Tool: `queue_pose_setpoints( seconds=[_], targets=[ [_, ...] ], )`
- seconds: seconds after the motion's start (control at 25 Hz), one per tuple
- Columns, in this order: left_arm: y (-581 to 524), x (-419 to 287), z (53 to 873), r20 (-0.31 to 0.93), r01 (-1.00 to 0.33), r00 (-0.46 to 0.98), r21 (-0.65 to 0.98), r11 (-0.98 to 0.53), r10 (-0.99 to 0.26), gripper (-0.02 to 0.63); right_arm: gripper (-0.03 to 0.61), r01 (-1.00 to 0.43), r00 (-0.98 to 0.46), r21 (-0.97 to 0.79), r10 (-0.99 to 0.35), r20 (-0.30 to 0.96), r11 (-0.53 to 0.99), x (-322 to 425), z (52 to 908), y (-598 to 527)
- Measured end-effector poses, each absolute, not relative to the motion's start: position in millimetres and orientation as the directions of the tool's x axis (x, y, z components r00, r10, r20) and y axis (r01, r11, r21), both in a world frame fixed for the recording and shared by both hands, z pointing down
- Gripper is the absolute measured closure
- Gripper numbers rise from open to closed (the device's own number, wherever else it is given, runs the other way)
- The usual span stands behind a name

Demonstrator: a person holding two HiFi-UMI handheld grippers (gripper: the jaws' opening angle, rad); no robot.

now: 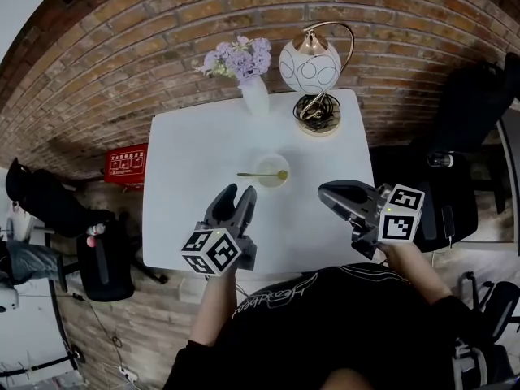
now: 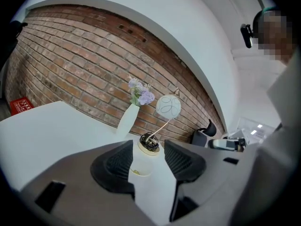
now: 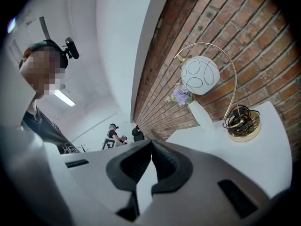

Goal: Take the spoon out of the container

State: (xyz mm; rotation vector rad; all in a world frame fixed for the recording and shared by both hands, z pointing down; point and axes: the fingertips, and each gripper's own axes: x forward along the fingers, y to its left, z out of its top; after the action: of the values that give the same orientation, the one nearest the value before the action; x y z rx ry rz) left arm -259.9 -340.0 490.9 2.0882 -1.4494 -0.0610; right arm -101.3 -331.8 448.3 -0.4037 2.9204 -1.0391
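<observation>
Here, in the head view, we see a white worktop (image 1: pixel 187 185) set against a brick wall (image 1: pixel 162 31). The container (image 1: pixel 272 162), a small pale cup, stands near the middle of the worktop. The spoon (image 1: pixel 262 174) lies across the container, its bowl over the right side and its handle reaching past the rim to the left. The left hand-held gripper (image 1: pixel 240 192) is just short of the container on the near side and does not touch it. The right hand-held gripper (image 1: pixel 327 192) is off to the right and apart from the container. At the far edge stand a white vase (image 1: pixel 254 97) of lilac flowers and a lamp (image 1: pixel 310 67) with a round globe. In the left gripper view, we find the jaws of the left hand-held gripper (image 2: pixel 148 146) spread wide. The container (image 2: pixel 141 161) shows in the gap between them, but the pads do not press on it, so this gripper holds nothing. The vase (image 2: pixel 127 120) and the lamp (image 2: pixel 168 106) stand beyond. In the right gripper view, the jaws of the right hand-held gripper (image 3: pixel 151 145) meet at their tips with nothing between them. The lamp (image 3: pixel 201 75) and the vase (image 3: pixel 201 116) appear on the worktop (image 3: pixel 263 159) ahead.
</observation>
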Motion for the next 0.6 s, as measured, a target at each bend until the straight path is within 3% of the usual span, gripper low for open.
queue_pose_setpoints(
  seconds=[0.6],
  targets=[
    [-388,-278,569,0.41,-0.847,0.351,0.522,-0.099,-0.842,0.423,0.581,-0.279,-0.956,-0.664,-0.266,0.123,0.694,-88,481,-360]
  ],
)
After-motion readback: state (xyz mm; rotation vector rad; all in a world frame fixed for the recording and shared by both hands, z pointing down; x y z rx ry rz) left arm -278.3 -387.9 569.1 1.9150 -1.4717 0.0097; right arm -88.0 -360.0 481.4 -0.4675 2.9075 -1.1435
